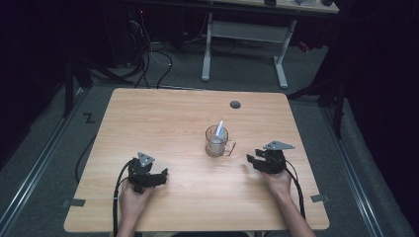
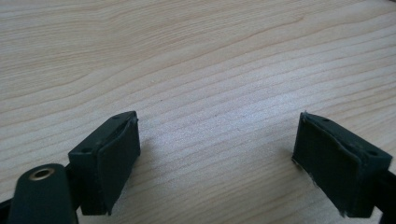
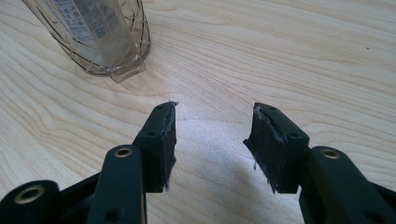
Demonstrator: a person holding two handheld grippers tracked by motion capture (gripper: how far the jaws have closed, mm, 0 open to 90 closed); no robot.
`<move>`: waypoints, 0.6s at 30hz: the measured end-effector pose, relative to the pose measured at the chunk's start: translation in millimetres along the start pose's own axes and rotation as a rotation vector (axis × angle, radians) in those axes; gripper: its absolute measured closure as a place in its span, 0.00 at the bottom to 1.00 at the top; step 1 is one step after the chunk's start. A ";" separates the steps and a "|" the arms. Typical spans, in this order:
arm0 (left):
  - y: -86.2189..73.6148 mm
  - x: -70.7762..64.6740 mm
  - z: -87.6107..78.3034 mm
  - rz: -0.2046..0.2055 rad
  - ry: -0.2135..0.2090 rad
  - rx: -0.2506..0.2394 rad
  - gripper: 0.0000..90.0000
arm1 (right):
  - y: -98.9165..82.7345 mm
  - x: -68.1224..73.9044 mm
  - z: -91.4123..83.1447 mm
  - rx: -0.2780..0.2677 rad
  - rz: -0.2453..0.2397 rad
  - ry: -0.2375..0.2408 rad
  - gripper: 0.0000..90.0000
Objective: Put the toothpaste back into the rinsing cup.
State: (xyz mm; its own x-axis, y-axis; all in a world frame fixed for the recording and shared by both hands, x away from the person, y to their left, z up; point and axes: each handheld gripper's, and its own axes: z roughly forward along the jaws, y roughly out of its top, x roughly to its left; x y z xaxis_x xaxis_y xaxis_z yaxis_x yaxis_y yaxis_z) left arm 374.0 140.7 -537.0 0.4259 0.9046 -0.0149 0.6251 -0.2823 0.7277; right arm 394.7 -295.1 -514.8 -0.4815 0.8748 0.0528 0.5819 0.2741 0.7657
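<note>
Hands first, at the near edge of the table (image 1: 148, 106): my left gripper (image 1: 159, 178) rests toward the near left corner, its jaws spread wide over bare wood with nothing between them, as the left gripper view confirms (image 2: 217, 144). My right gripper (image 1: 252, 160) sits toward the near right side, jaws about half apart and empty; in the right gripper view (image 3: 211, 140) I see only wood grain in the gap.

Just beyond and left of the right gripper stands the glass mug (image 1: 216, 141), near the middle of the table, apart from both tools. It is clear, upright, with its handle (image 1: 230, 146) turned toward the right edge, and fine crossing lines pattern its wall (image 3: 135, 32). A see-through packet with small print (image 3: 100, 28) leans inside it, its pale top (image 1: 220, 127) rising above the rim.

Farther on, a small grey cap (image 1: 235, 104) sits near the far edge.
</note>
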 end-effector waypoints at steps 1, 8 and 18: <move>0.0 0.0 0.0 0.000 0.000 0.000 0.16 | 0.0 0.2 0.1 0.005 0.001 -0.003 0.56; 0.0 -0.1 0.0 0.000 0.000 0.000 0.16 | -1.3 -2.9 2.7 0.023 -0.014 -0.027 0.56; 0.0 -0.1 0.0 0.000 0.000 0.000 0.16 | -8.1 -1.0 11.5 0.075 -0.053 -0.048 0.53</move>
State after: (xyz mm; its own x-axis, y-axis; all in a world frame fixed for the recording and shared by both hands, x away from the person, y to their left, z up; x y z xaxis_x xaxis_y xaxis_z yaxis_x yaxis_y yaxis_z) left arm 373.9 140.6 -537.0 0.4255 0.9049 -0.0149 0.6252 -0.2820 0.7277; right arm 397.9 -293.6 -528.4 -0.4817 0.8762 -0.0187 0.6052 0.3480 0.7160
